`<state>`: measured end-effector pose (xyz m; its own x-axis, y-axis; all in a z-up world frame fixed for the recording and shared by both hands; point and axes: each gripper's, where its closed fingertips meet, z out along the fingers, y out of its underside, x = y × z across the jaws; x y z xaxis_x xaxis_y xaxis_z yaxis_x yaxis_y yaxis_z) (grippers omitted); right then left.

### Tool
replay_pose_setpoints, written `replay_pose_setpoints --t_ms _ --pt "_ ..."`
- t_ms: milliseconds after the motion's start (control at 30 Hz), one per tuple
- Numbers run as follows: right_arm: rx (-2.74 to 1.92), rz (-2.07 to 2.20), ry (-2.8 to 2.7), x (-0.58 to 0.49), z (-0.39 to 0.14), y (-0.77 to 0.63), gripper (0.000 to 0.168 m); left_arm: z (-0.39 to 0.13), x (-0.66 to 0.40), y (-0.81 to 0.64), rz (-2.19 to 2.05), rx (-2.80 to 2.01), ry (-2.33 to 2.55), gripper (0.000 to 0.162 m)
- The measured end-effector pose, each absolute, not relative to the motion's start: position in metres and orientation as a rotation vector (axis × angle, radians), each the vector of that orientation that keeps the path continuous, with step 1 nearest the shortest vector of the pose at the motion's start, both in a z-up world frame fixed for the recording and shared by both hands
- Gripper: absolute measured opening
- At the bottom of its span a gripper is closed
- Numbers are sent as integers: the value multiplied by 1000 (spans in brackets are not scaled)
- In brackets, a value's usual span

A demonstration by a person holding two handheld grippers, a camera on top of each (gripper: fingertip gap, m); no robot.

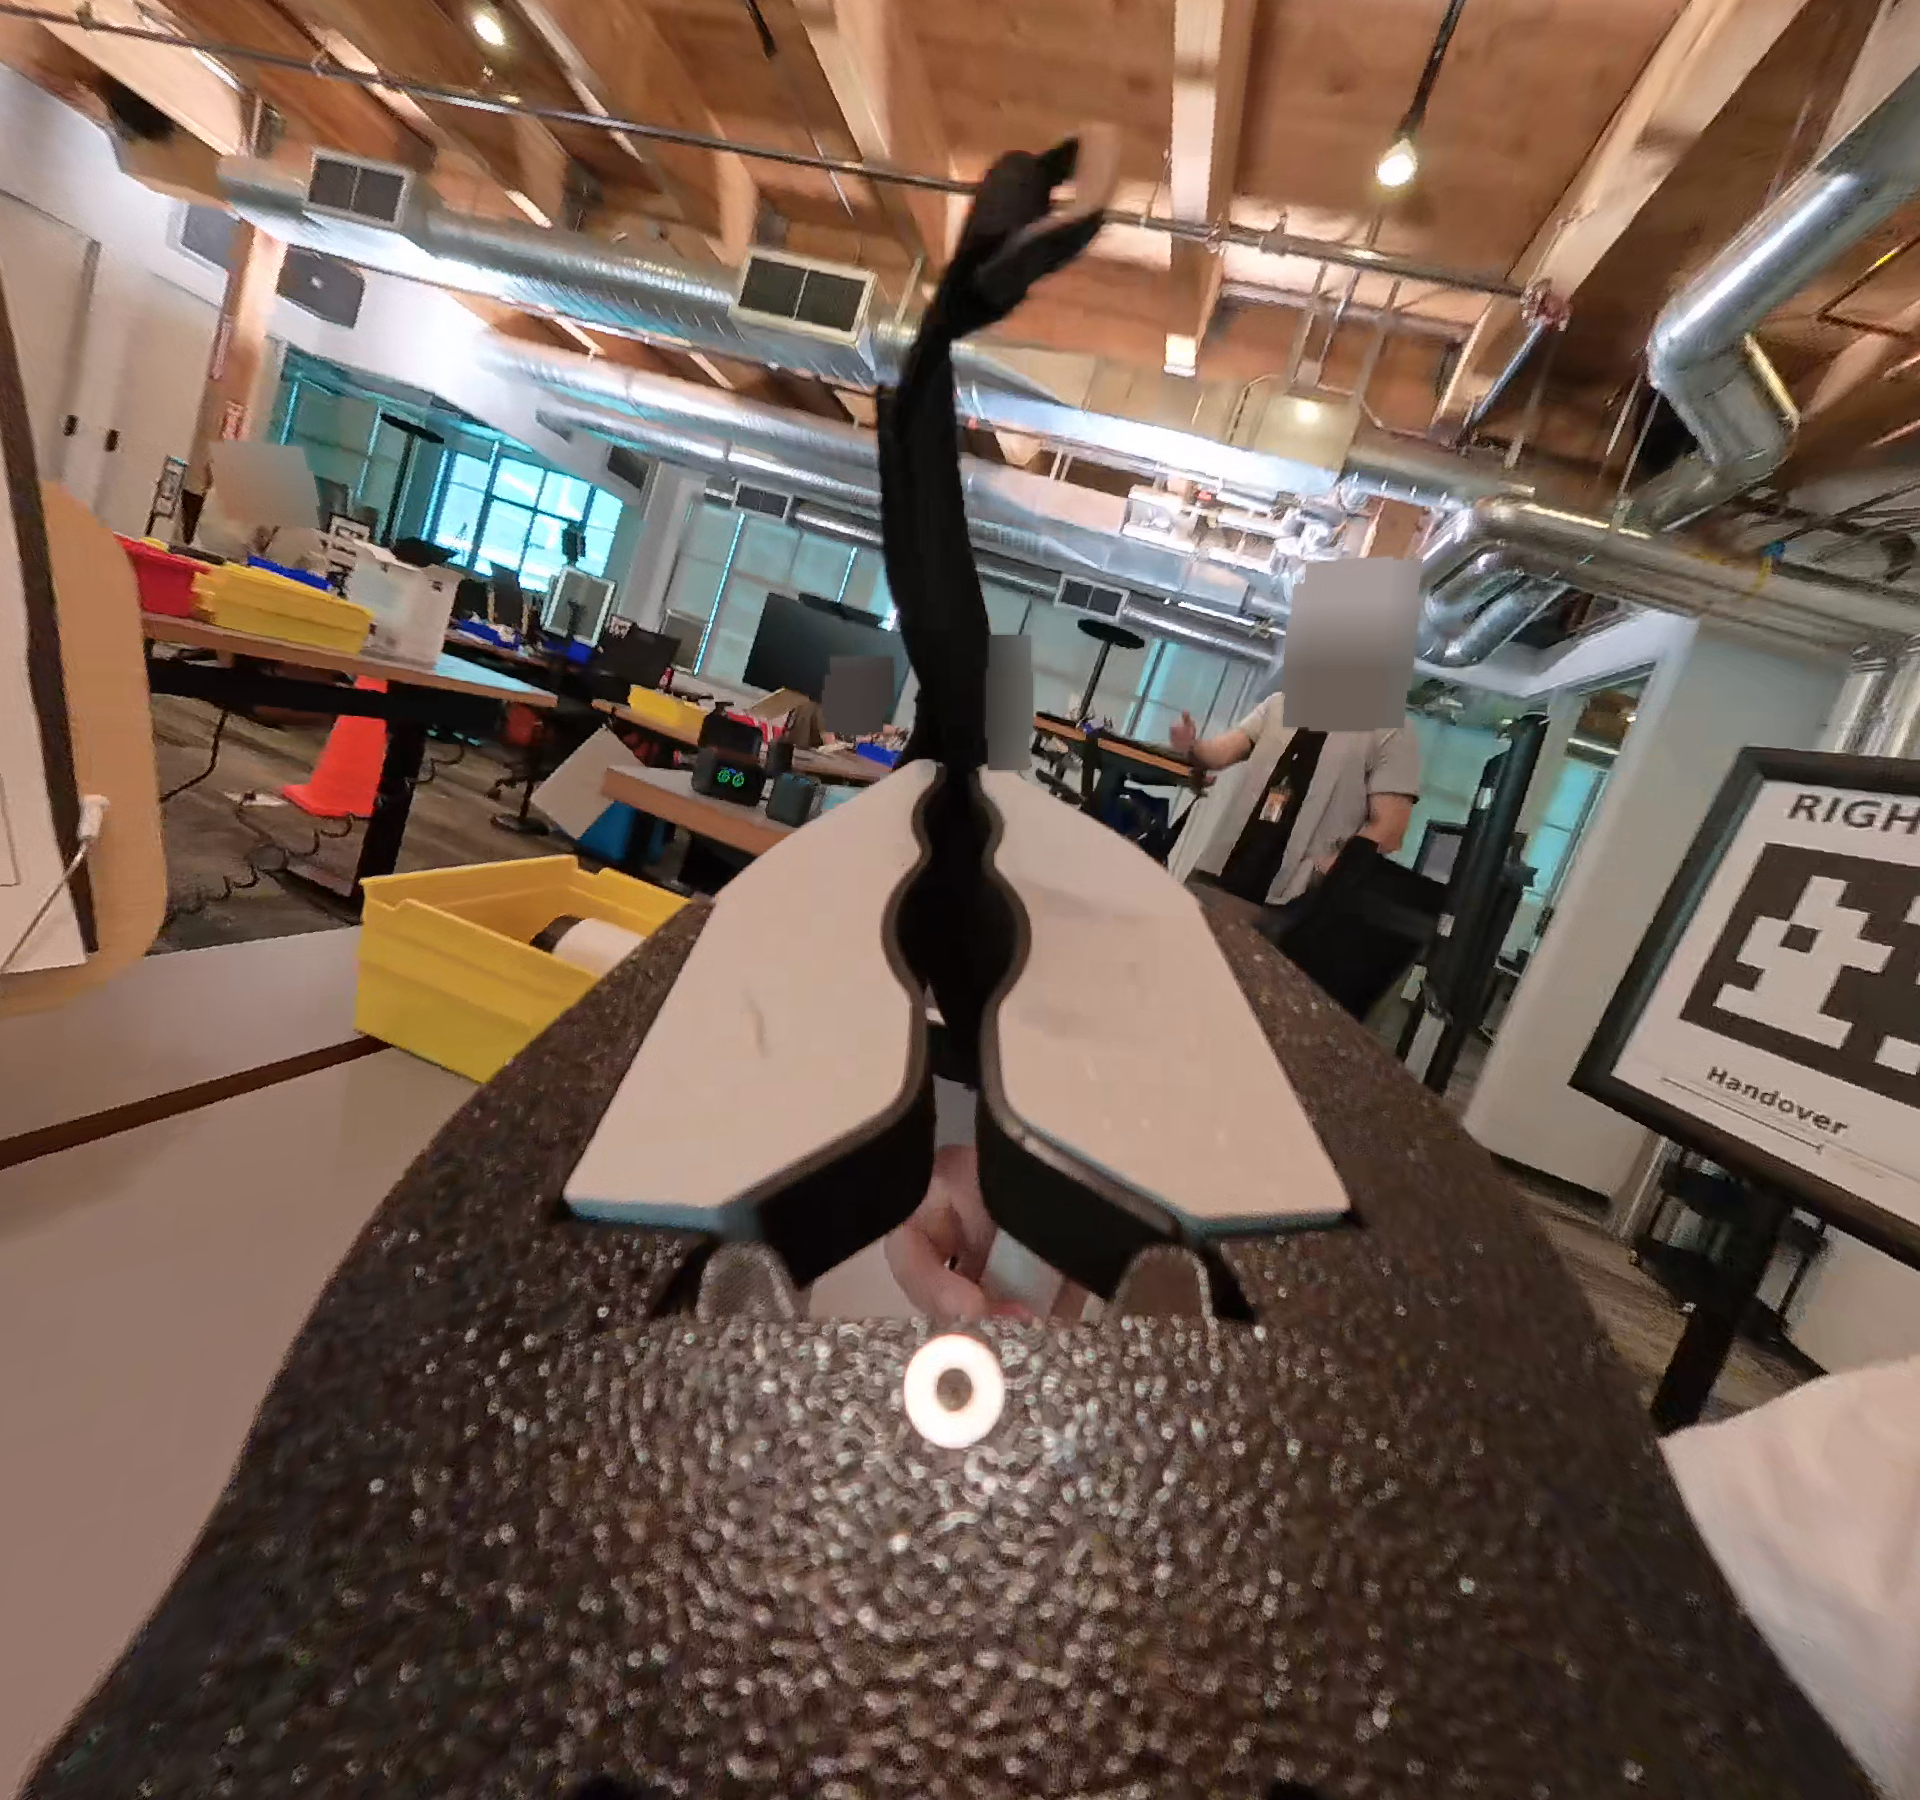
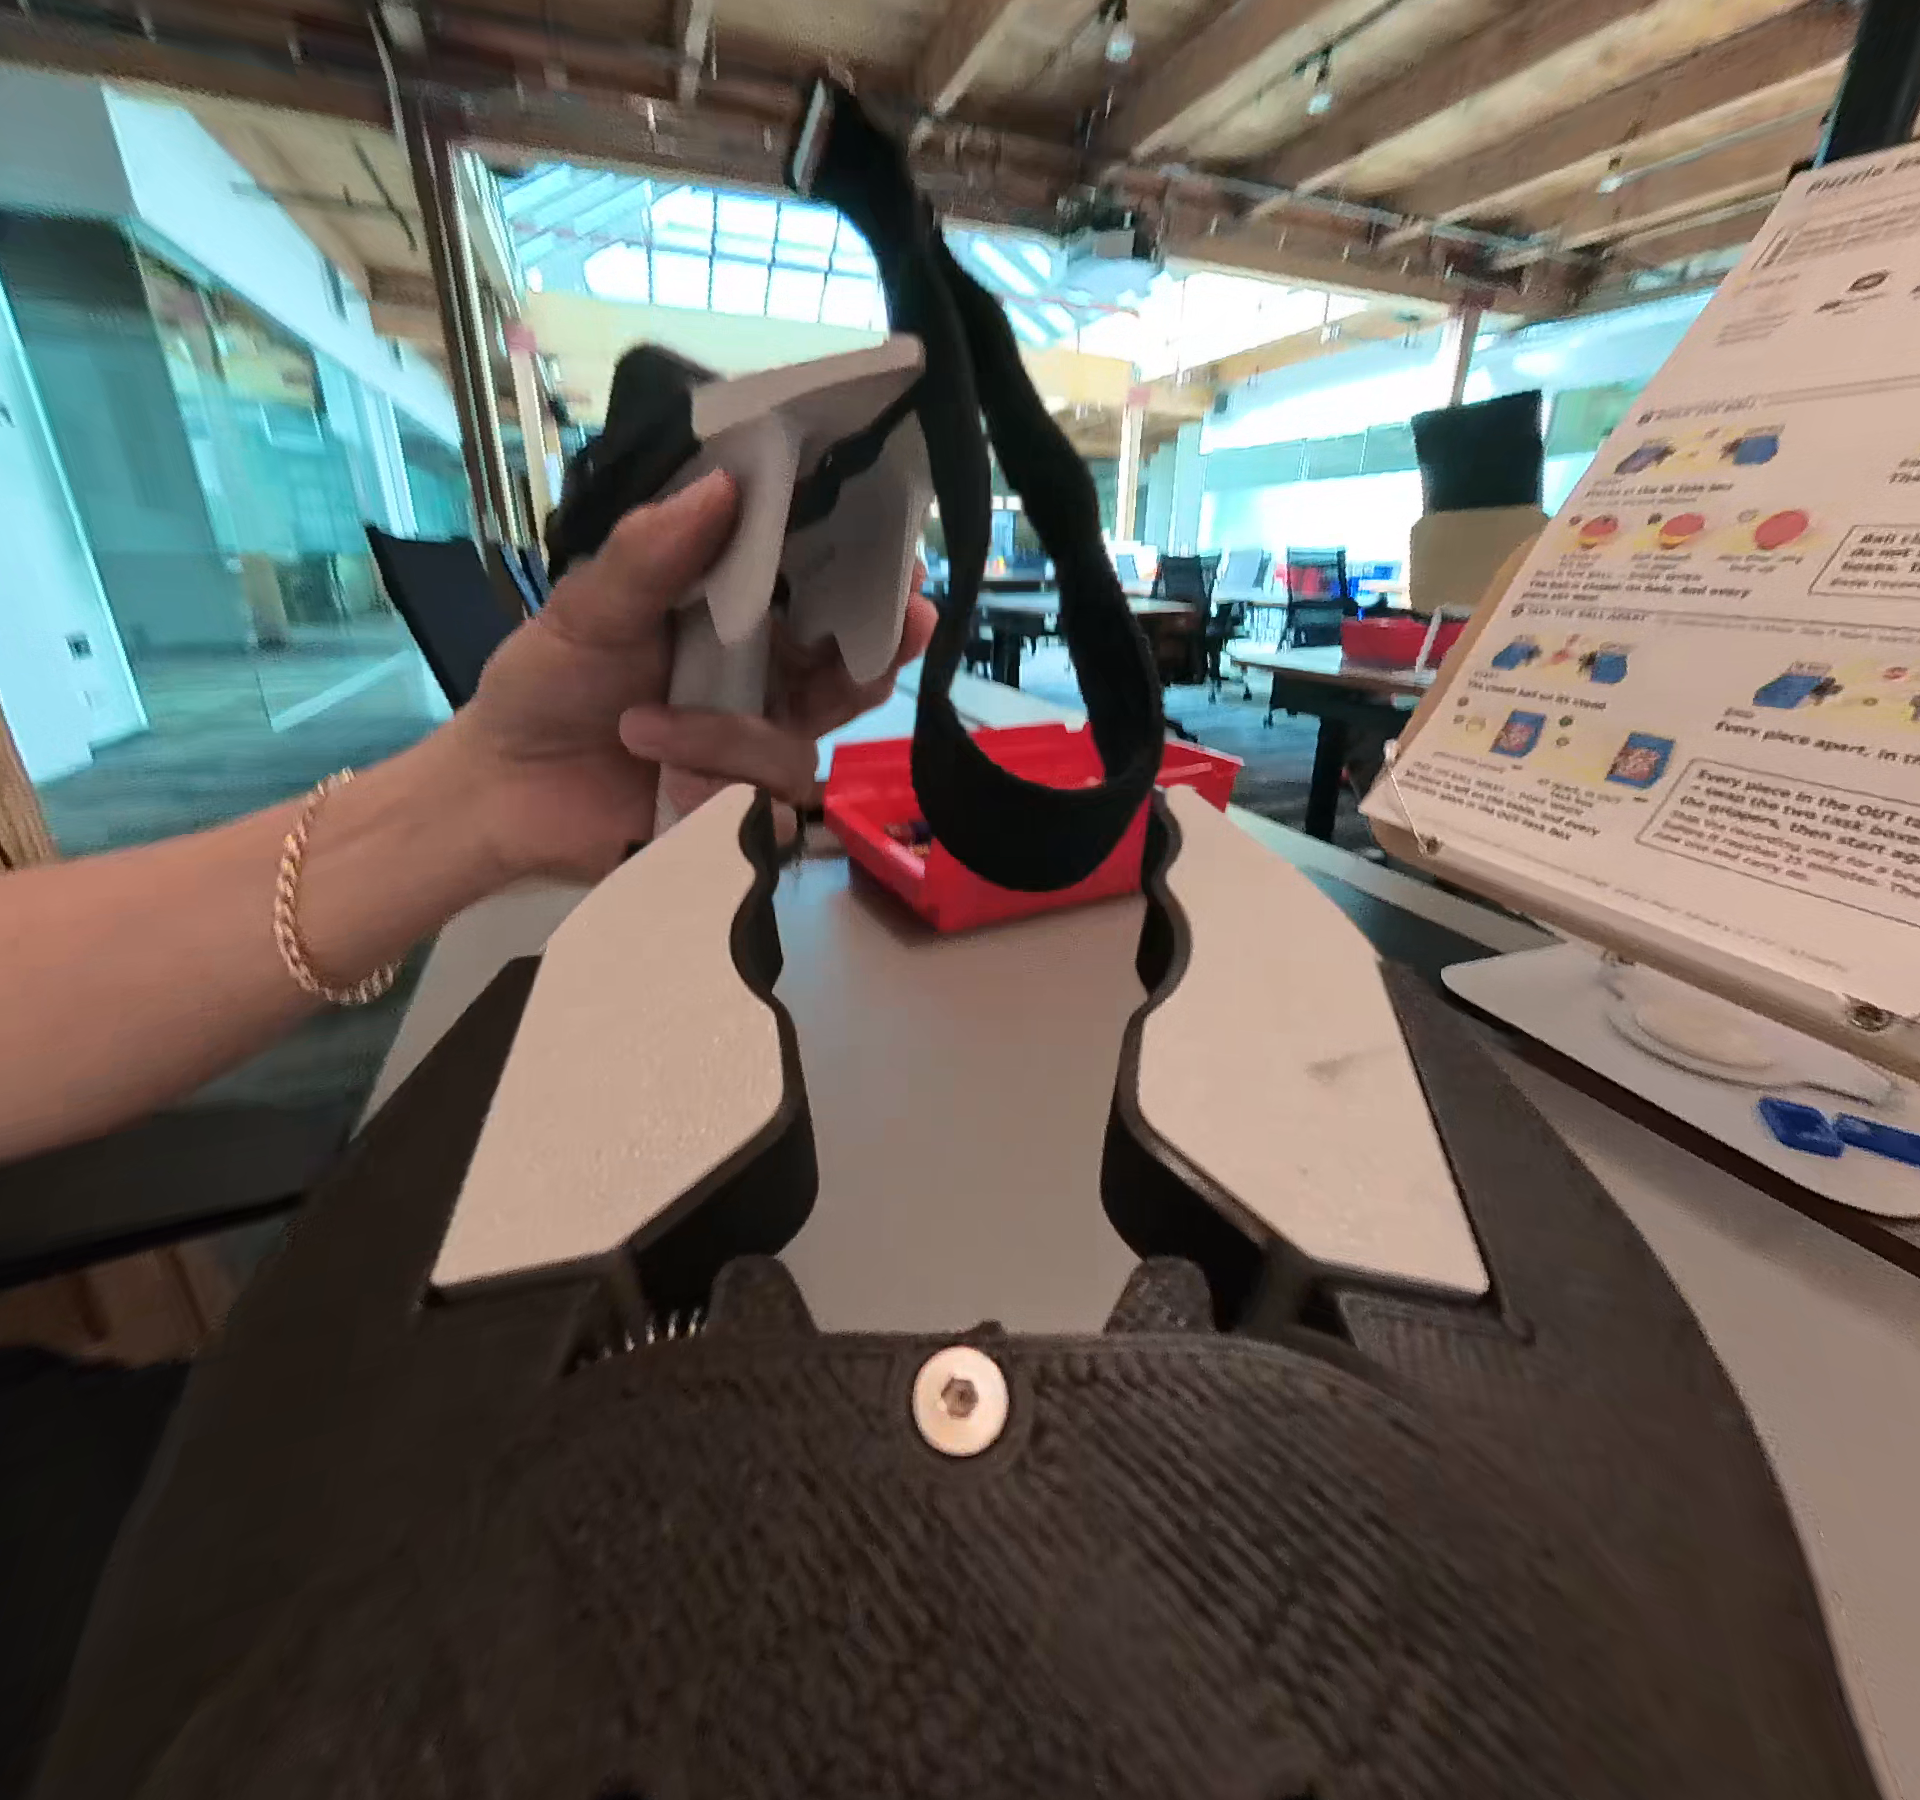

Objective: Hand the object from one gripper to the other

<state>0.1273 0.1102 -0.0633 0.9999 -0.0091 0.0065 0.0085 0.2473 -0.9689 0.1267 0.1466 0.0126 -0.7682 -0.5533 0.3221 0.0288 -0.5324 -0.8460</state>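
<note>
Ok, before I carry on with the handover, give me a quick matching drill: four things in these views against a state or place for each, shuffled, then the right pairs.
Things:
1. left claw
2. right claw
3. black strap
4. red bin

States or places:
A. open, nothing gripped
B. on the table beyond the claws
C. shut on the black strap
D. hanging in a loop by the right claw's tips

Pairs: 1-C, 2-A, 3-D, 4-B
</note>
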Motion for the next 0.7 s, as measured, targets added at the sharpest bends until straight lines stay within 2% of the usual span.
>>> replay_pose_setpoints --t_ms 200,300,467,567,600,700 --pt "-1093 39 155 135 -35 99 50 7 124 143 -2440 -834 1201 1" --pt "-1065 12 125 131 -31 95 6 0 125 139 -2495 -866 1156 1" --pt "-1234 -128 90 140 -34 89 5 -22 127 137 -2333 -864 1311 5" --pt "-1383 -239 80 152 -41 79 5 -57 138 146 -1922 -909 1548 48" --pt "-1444 -273 80 156 -47 76 5 -67 142 155 -1755 -919 1596 57" --pt "-1579 -380 46 164 -60 71 5 -76 143 170 -1421 -844 1694 65"
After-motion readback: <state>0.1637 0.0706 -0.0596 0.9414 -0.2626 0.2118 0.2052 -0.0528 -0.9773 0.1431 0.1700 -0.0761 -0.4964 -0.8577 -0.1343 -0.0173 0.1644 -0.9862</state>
